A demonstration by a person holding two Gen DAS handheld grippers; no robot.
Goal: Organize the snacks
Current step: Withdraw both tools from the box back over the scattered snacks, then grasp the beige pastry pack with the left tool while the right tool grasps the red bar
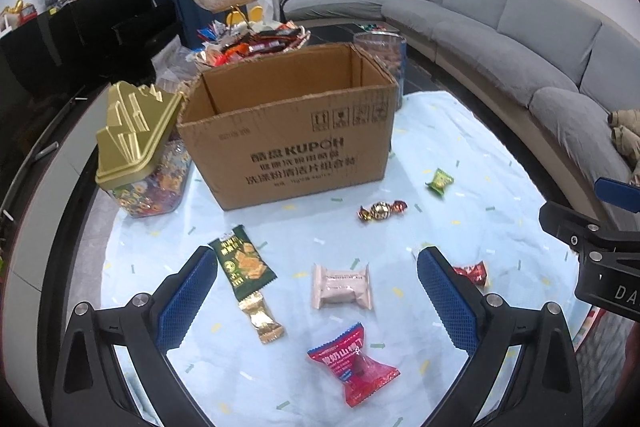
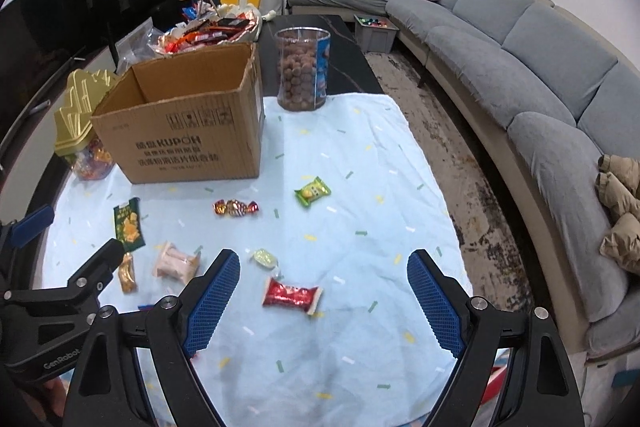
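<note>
both grippers hang over loose snacks in front of the cardboard box (image 1: 288,131)

left gripper (image 1: 316,291) spread wide above a pale pink wafer pack (image 1: 341,286), gripping nothing; right gripper (image 2: 323,297) likewise wide apart over a red candy bar (image 2: 292,295); green candy (image 2: 313,191) nearer the box

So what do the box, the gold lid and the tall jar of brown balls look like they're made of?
Box: corrugated cardboard, matte brown, with printed ink and ragged, fluted cut edges along the open top. Gold lid: probably moulded plastic with a metallic gold finish, given its sharp stepped relief and soft sheen; thin metal can't be ruled out. Jar: clear and glossy, contents visible through the wall, likely plastic.
</note>
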